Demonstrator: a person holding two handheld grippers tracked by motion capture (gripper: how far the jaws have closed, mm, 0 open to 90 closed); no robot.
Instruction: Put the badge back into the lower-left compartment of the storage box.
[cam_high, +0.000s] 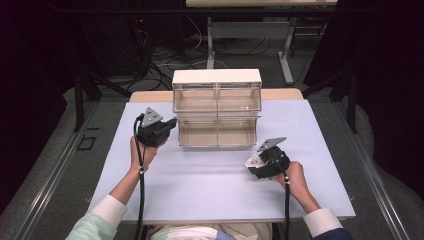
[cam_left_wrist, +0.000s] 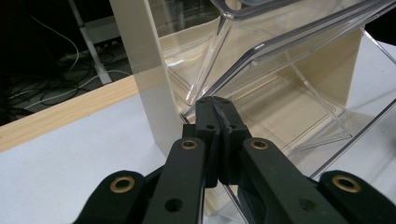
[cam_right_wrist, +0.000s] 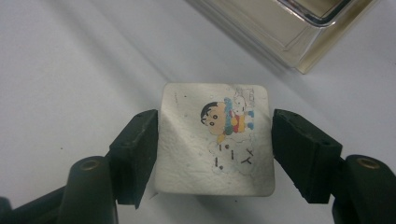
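dark cables and desk legs sit behind my white desk (cam_high: 200, 185). my left tool (cam_left_wrist: 215, 109) is fully closed, tips at the tilted clear drawer (cam_left_wrist: 280, 70) on the organizer's (cam_high: 217, 77) left side. my right tool (cam_right_wrist: 215, 140), in front of the organizer's right corner, clamps a square cartoon card (cam_right_wrist: 215, 140) above the desk.

Both claws matte black plastic, brass-ringed pivot holes on the arms, small screw holes in the pads. Left claw (cam_high: 170, 123) and right claw (cam_high: 256, 161) each carry a grey triangular top plate and a black trailing cable. Sleeves: left pale green with white cuff, right dark navy with white cuff.
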